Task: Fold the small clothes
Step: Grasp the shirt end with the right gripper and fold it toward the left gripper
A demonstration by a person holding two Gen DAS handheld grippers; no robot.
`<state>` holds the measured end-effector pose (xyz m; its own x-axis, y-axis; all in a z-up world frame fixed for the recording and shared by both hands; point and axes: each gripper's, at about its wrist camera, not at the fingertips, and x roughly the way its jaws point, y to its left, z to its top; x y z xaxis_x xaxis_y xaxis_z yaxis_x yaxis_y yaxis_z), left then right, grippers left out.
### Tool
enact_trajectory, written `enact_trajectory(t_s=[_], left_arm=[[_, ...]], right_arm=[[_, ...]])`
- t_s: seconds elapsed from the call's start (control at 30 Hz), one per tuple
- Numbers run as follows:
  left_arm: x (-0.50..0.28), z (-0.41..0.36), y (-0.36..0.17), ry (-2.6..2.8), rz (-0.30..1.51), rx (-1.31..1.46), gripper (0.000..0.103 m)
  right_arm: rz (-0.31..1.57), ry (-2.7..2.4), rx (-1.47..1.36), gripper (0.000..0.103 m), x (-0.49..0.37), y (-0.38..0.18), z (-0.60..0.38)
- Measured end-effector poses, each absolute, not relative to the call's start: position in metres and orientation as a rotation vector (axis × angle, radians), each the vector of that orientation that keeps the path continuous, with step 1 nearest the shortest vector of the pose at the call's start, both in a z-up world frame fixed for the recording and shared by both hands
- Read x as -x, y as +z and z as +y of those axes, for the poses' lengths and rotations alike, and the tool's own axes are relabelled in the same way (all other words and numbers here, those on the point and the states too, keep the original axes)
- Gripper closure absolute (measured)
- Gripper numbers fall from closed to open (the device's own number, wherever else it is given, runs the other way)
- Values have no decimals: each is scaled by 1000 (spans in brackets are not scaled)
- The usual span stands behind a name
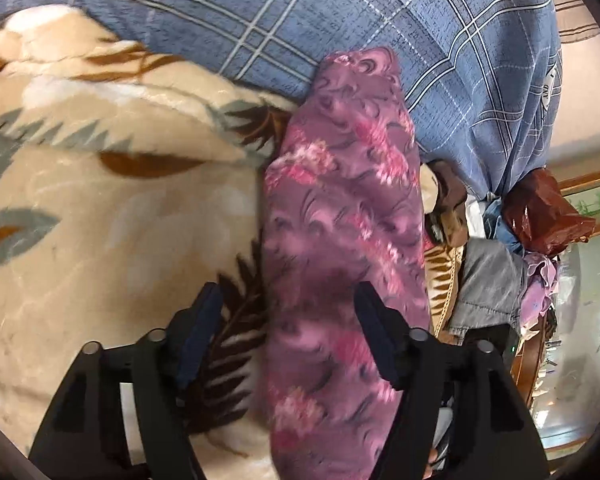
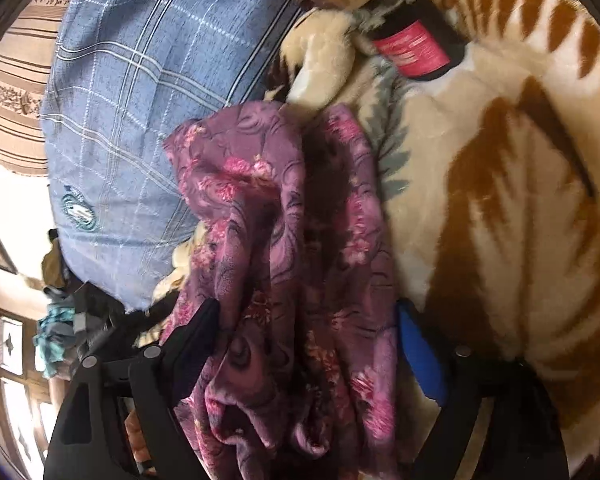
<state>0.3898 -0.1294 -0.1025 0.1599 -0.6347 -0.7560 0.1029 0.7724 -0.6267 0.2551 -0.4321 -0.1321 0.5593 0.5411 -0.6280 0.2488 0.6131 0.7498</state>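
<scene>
Purple floral garment [image 1: 340,208] lies bunched lengthwise on the cream leaf-print blanket [image 1: 100,200], near the blue plaid pillow [image 1: 340,12]; left gripper [image 1: 288,332] and right gripper [image 2: 304,344] straddle it, fingers spread, apparently not yet pinching, probably positioning for a fold.

the purple floral garment [image 1: 340,216] was cut off by the lower edge and smeared by motion blur. print on a red label [image 2: 414,50] was too small to be read.
</scene>
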Motion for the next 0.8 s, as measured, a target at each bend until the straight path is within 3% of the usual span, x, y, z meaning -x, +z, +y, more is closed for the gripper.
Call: enact_trajectory(t_s=[0.07,0.23,0.3,0.37,0.4,0.5,0.53,0.63,0.8], left_arm=[[-400,-134,-109,-578,1334,525,25],[-407,-144,-137,-632,1416,609,25],[-400,-147,-133,-653,1399,583,32],[-391,-153,-134,-714,1444,585,56],[-387,-156,-132,-698,1448,542,57],[-387,-156,-129,-695,1449,540,72],[-388,-153,-128,-691,1456,567,78],[-377,-146,-102,-703,1397,530,82],[-340,-90,-25,-700,1217,488,83]], right_arm=[[991,227,-951,12,-255,-134,-432],[979,248,-977,14,-259,-137,-434],[986,253,-983,22,-259,-139,-439],[985,294,-1019,38,-258,-143,-444],[991,322,-1045,45,-257,-147,-448],[1009,341,-1043,49,-255,-152,-449],[1006,334,-1042,62,-255,-151,-449],[981,358,-980,76,-253,-137,-441],[870,526,-856,79,-243,-87,-400]])
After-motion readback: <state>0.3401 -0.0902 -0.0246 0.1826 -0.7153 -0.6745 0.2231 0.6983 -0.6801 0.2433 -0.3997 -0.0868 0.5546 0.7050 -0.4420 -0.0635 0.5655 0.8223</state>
